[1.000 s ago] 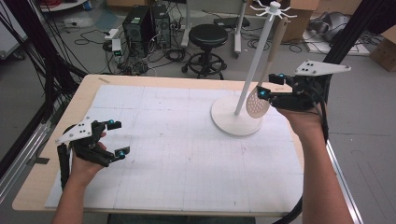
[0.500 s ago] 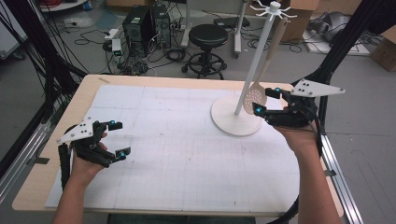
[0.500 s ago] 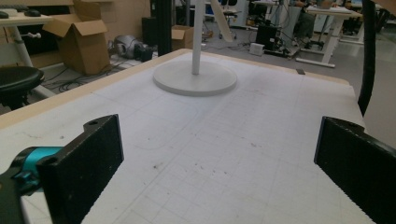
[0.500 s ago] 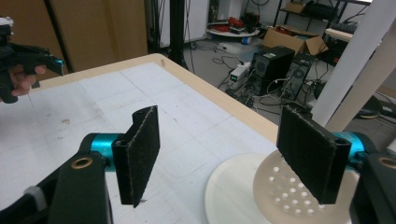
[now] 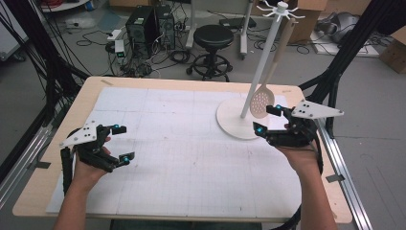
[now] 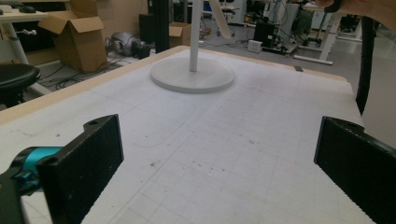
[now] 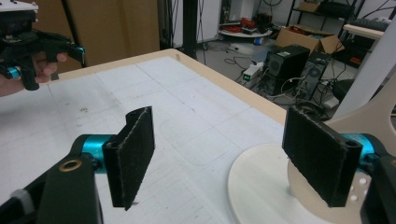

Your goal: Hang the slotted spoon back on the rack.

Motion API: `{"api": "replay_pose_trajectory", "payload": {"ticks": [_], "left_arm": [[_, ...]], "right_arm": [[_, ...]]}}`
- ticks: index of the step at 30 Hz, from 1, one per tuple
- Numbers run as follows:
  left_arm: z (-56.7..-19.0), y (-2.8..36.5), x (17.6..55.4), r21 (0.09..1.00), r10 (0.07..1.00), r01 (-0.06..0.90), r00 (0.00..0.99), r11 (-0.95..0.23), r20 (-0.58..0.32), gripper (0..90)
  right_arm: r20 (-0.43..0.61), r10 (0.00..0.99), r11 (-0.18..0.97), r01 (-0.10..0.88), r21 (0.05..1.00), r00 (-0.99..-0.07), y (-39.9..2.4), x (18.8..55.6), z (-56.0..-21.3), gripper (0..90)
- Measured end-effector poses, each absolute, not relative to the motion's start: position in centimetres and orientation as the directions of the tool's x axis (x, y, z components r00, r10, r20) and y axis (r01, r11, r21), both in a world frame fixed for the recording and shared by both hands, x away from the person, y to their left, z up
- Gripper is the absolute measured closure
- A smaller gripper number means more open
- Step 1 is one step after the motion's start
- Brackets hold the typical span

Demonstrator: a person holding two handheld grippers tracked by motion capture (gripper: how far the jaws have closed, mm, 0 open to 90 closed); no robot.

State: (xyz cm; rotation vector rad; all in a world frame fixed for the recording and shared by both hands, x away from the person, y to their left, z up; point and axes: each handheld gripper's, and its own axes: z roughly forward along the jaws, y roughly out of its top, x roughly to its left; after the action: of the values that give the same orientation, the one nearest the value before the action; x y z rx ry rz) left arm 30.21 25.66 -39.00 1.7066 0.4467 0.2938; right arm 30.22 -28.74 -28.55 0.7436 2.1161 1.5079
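Observation:
A white stand with a tall pole and a round base rises at the table's right. A pale slotted spoon hangs from its top hooks, bowl low beside the pole. My right gripper hovers just in front of the bowl over the base rim. Its jaws have just been opening and nothing lies between them. In the right gripper view the gripper stands open, with the spoon behind the right pad and the base below. My left gripper is open above the mat at the left, empty.
A white gridded mat covers the wooden table. A black stool, computer towers and cables lie beyond the far edge. Black frame struts and a rail stand at the right.
My right gripper has come down and toward the near side, away from the spoon's bowl, with its jaws wider. The spoon stays hanging on the stand. The left gripper has kept still.

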Motion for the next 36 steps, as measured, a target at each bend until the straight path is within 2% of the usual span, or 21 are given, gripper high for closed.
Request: {"api": "replay_pose_trajectory", "payload": {"ticks": [10,22,29,36], "left_arm": [[-39.2,25.5,30.2,0.98,0.445,0.134,0.894,-0.149,-0.055,1.8],[-39.6,24.7,30.4,0.976,0.426,0.141,0.903,-0.164,-0.059,1.8],[-39.5,24.9,30.3,0.976,0.422,0.142,0.904,-0.167,-0.06,1.9],[-39.7,25.4,30.5,0.977,0.427,0.155,0.901,-0.145,-0.079,1.8]], "right_arm": [[0.003,0.647,0.225,0.195,0.955,-0.762,-28.6,28.8,-32.4,21.7],[0.003,0.64,0.243,0.206,0.948,-0.768,-28.4,28.5,-34.1,20.0],[-0.001,0.62,0.278,0.219,0.935,-0.784,-27.8,28.7,-35.4,15.7],[0.011,0.629,0.263,0.226,0.938,-0.777,-28.1,29.0,-36.4,11.7]]}}
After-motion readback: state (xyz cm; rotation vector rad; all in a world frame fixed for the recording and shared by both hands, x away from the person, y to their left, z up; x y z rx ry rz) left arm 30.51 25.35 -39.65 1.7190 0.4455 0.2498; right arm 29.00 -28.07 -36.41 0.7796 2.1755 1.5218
